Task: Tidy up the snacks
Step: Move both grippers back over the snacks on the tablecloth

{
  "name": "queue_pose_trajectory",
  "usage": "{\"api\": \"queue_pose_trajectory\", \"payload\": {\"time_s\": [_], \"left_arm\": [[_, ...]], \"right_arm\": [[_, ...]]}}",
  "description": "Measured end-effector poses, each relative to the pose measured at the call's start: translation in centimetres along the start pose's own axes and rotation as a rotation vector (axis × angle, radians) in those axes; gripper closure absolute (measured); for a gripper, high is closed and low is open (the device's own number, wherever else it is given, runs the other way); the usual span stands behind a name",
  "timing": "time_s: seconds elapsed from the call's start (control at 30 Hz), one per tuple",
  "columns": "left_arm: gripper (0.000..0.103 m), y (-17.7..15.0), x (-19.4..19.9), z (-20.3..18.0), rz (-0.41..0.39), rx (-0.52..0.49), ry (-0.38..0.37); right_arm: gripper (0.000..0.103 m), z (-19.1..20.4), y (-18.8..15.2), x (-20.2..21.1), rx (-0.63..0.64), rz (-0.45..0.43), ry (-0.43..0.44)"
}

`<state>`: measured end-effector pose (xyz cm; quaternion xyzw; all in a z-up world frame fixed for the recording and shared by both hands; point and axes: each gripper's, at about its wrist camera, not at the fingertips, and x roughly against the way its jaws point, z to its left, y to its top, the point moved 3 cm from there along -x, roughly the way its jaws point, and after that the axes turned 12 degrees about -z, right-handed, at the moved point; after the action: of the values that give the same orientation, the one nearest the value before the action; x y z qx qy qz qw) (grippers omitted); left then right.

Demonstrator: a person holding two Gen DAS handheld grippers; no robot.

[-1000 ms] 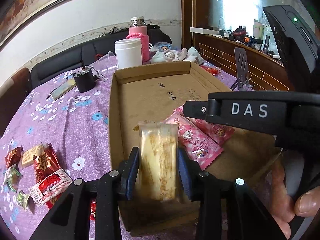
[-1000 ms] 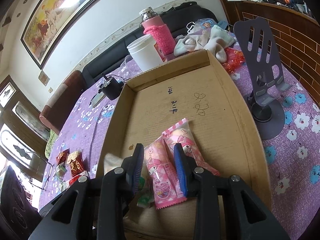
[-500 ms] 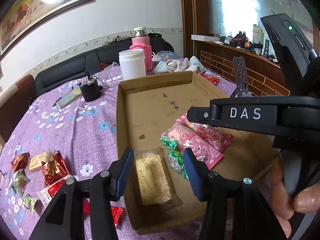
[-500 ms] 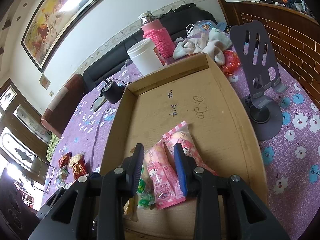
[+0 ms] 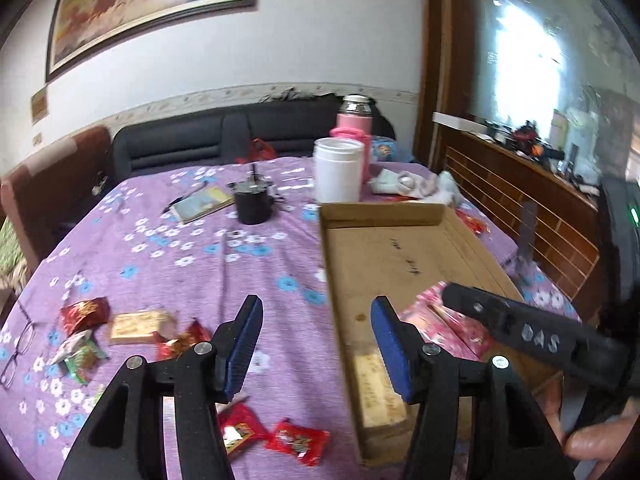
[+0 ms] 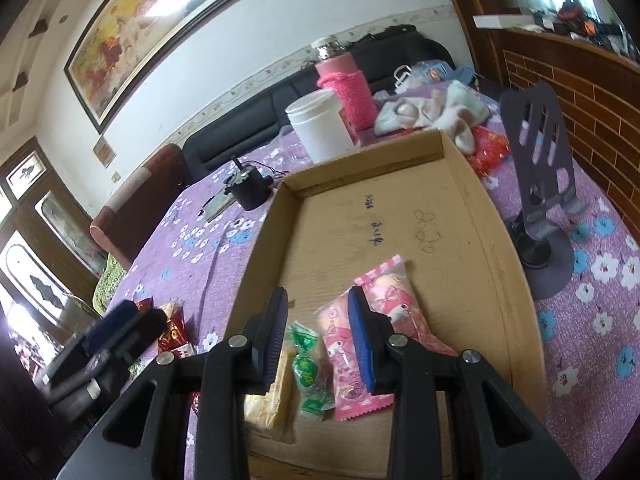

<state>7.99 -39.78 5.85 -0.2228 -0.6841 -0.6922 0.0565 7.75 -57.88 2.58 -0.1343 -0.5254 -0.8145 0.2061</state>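
While its jaws are opening, the left claw (image 5: 316,344) is empty above the table (image 5: 192,264) | yellow snack (image 6: 268,400), green candy (image 6: 308,376) and pink packets (image 6: 360,344) lie in the cardboard tray (image 6: 472,208) | right claw (image 6: 316,336) slightly apart, gripping nothing | loose snacks (image 5: 132,326) left of tray.

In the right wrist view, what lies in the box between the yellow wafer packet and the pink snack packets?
A green-wrapped candy lies between the yellow wafer packet and the pink snack packets, on the cardboard box floor, seen in the right wrist view.
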Motion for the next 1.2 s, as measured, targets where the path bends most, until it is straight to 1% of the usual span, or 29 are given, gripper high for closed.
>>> {"api": "queue_pose_trajectory", "payload": {"time_s": [0.1, 0.17, 0.23, 0.33, 0.37, 0.4, 0.5, 0.53, 0.6, 0.67, 0.73, 0.83, 0.9, 0.93, 1.07, 1.1, 1.13, 1.17, 1.2], "left_arm": [[0.044, 0.8, 0.5, 1.7, 0.023, 0.045, 0.01], [0.043, 0.8, 1.0, 3.0, 0.047, 0.054, 0.023], [0.043, 0.5, 1.6, 4.7, 0.061, 0.054, 0.035], [0.043, -0.7, 2.7, 8.4, 0.082, 0.06, 0.088], [0.041, -1.5, 3.0, 10.3, 0.098, 0.078, 0.115], [0.041, -2.1, 3.1, 11.5, 0.109, 0.093, 0.129], [0.04, -4.1, 2.9, 16.7, 0.154, 0.192, 0.197], [0.04, -4.7, 2.7, 18.2, 0.173, 0.235, 0.202], [0.041, -5.8, 2.2, 20.6, 0.209, 0.324, 0.18], [0.041, -6.5, 1.8, 21.6, 0.231, 0.387, 0.154], [0.041, -7.1, 1.4, 21.5, 0.252, 0.405, 0.118], [0.041, -7.6, 0.5, 19.9, 0.303, 0.363, 0.057], [0.041, -8.0, 0.2, 19.1, 0.329, 0.333, 0.061], [0.041, -8.2, 0.0, 18.6, 0.34, 0.308, 0.071], [0.041, -8.3, -0.1, 17.7, 0.334, 0.205, 0.128], [0.042, -8.3, 0.0, 17.6, 0.329, 0.187, 0.145], [0.047, -8.3, -0.2, 17.5, 0.327, 0.163, 0.164], [0.05, -8.3, -0.5, 17.5, 0.323, 0.134, 0.189], [0.05, -8.3, -0.5, 17.5, 0.32, 0.126, 0.2]], "right_arm": [[0.072, 0.3, 0.1, 0.2, 0.01, -0.006, 0.019], [0.07, 0.5, 0.0, 0.1, 0.013, -0.002, 0.027], [0.07, 0.7, -0.2, -0.1, 0.011, 0.01, 0.038], [0.07, 1.0, -0.4, -0.3, 0.012, 0.02, 0.05], [0.07, 1.1, -0.5, -0.3, 0.017, 0.02, 0.051], [0.07, 1.2, -0.5, -0.3, 0.022, 0.02, 0.053], [0.07, 1.4, -0.7, -0.4, 0.026, 0.023, 0.053], [0.07, 1.4, -0.8, -0.4, 0.026, 0.025, 0.053], [0.07, 1.5, -0.9, -0.5, 0.025, 0.029, 0.052], [0.07, 1.5, -1.1, -0.6, 0.027, 0.034, 0.055], [0.07, 1.6, -1.1, -0.6, 0.03, 0.035, 0.056], [0.07, 1.7, -1.0, -0.6, 0.031, 0.036, 0.06], [0.069, 1.8, -1.0, -0.7, 0.032, 0.038, 0.062], [0.069, 1.8, -1.0, -0.7, 0.033, 0.037, 0.063], [0.069, 2.3, -1.3, -0.7, 0.048, 0.037, 0.072], [0.069, 2.5, -1.3, -0.7, 0.053, 0.039, 0.079], [0.069, 2.8, -1.4, -0.6, 0.06, 0.04, 0.086], [0.069, 3.1, -1.5, -0.6, 0.07, 0.041, 0.091], [0.069, 3.5, -1.6, -0.6, 0.083, 0.044, 0.102]]}}
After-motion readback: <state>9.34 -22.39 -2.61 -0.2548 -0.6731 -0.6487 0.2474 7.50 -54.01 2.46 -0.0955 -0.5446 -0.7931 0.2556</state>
